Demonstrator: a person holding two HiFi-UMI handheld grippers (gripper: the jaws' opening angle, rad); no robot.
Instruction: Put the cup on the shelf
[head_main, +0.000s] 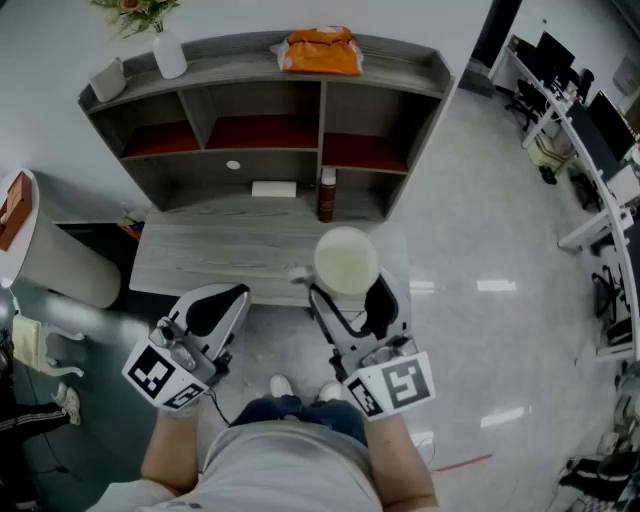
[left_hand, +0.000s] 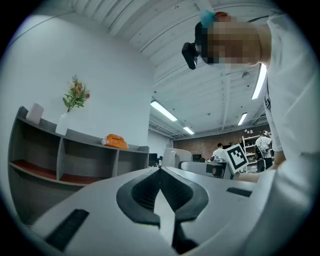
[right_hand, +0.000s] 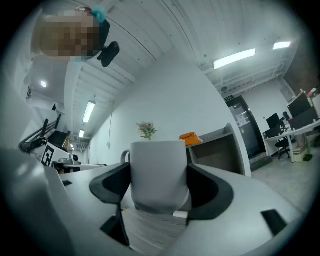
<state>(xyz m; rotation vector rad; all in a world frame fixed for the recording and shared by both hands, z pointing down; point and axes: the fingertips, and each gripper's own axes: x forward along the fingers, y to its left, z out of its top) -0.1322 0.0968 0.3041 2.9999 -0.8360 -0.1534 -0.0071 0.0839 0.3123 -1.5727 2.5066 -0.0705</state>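
A white cup (head_main: 346, 260) with a handle sits between the fingers of my right gripper (head_main: 348, 287), over the right end of the grey table (head_main: 200, 255). In the right gripper view the dark pads press both sides of the cup (right_hand: 159, 172), so the right gripper (right_hand: 159, 186) is shut on it; its base seems just above the tabletop. The grey shelf (head_main: 265, 100) with red-lined compartments stands at the table's far edge. My left gripper (head_main: 235, 293) hovers at the table's near edge, empty, and in its own view the left gripper (left_hand: 160, 172) has its jaws meeting.
On the shelf top lie an orange bag (head_main: 320, 52) and a vase of flowers (head_main: 168, 50). A brown bottle (head_main: 326, 195) and a white box (head_main: 273, 189) stand in the lowest row. A white bin (head_main: 50, 250) is at the left, office desks (head_main: 590, 130) far right.
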